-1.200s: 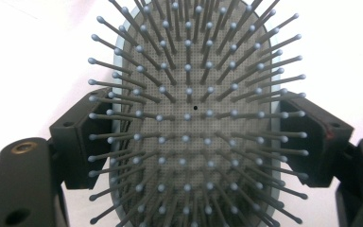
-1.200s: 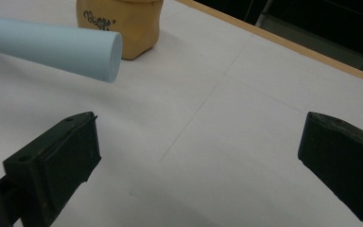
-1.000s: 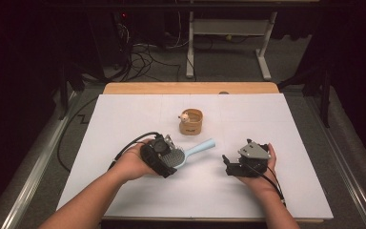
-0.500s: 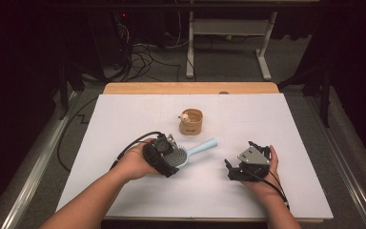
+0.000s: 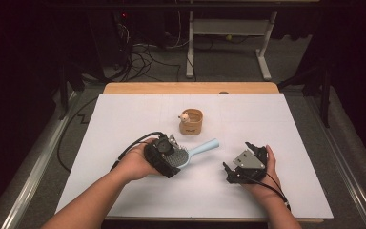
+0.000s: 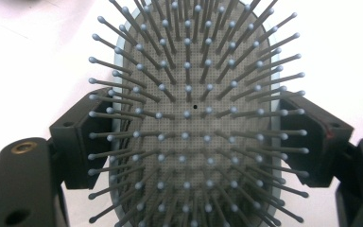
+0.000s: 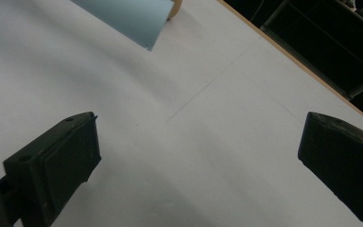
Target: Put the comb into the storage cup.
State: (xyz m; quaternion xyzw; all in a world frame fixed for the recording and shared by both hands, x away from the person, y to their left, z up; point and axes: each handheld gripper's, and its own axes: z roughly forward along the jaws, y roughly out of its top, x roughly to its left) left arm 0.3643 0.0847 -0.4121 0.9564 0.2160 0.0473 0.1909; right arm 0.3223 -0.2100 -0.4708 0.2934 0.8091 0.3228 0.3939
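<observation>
Both forearms come in from the bottom edge in the high view, angled in toward the middle. The left hand (image 5: 136, 164) is wrapped around the left gripper (image 5: 171, 157), which points off to the right and a bit away from the person, cable looping back past the wrist. In the left gripper view its jaws are pressed in tight, one on each side of what they hold. The right hand (image 5: 262, 171) cups the right gripper (image 5: 238, 160) from underneath, grey plate facing up, nose aimed left and away. In the right gripper view those jaws stand wide apart with nothing between them, tilted down toward the table.
</observation>
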